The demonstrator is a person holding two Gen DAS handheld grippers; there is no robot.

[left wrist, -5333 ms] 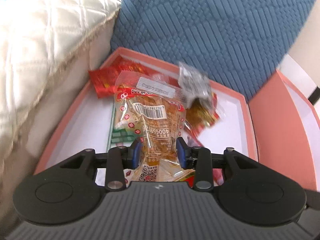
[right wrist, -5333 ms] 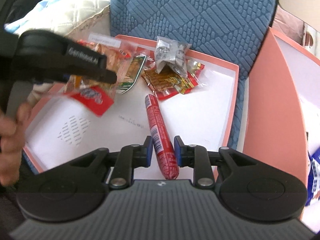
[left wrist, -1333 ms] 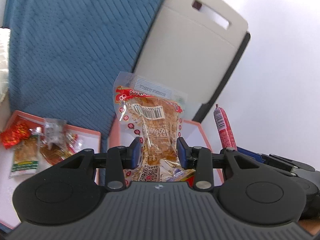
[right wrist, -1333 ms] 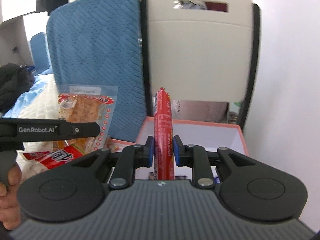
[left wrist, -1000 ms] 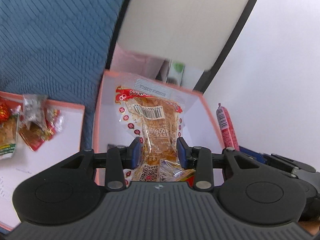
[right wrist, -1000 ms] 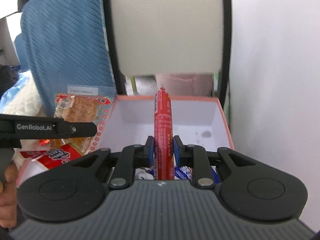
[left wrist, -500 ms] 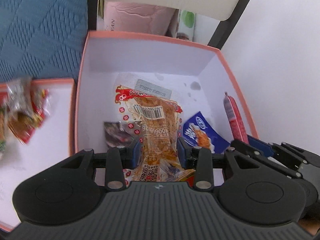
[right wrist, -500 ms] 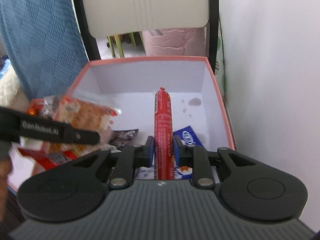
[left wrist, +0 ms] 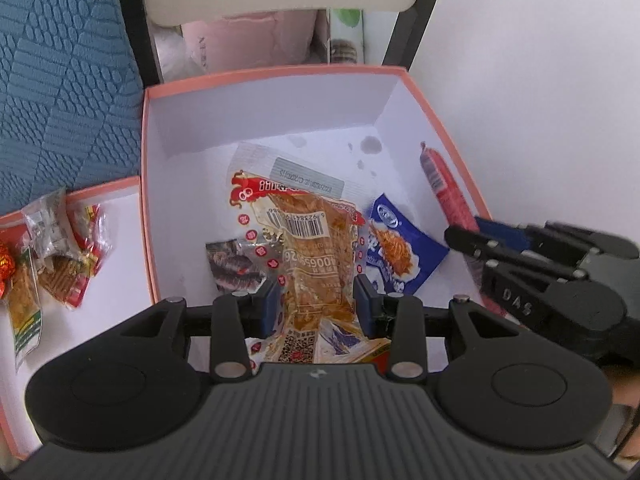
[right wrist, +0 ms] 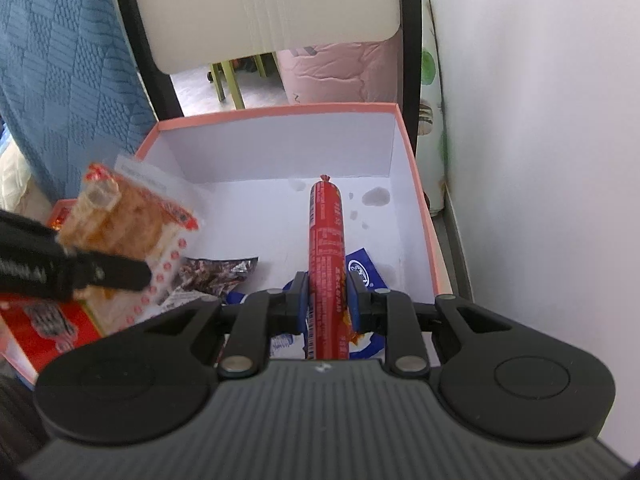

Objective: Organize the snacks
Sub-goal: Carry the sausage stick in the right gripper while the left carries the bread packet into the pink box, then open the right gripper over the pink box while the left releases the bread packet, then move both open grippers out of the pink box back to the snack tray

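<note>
A clear packet of orange snack (left wrist: 308, 248) stands between the blue pads of my left gripper (left wrist: 316, 300), above the open pink box (left wrist: 146, 184). The jaws are opening, and the pads still touch the packet's sides. My right gripper (right wrist: 328, 296) is shut on a red sausage stick (right wrist: 326, 232), which points into the box (right wrist: 416, 184). In the left wrist view the sausage (left wrist: 442, 184) and the right gripper (left wrist: 468, 228) hang over the box's right side. In the right wrist view the packet (right wrist: 120, 216) hovers over the box's left wall, blurred.
On the box floor lie a blue packet (left wrist: 400, 252) and a dark packet (left wrist: 232, 264). A pink-rimmed lid (left wrist: 120, 216) with several snacks (left wrist: 60, 248) lies to the left. A blue cushion (left wrist: 60, 80) and a chair back (right wrist: 260, 8) stand behind, a white wall (right wrist: 540, 120) at right.
Both grippers have carried their snacks from the lid over to the box and tipped down over it. The left jaws stand slightly wider than half a second ago.
</note>
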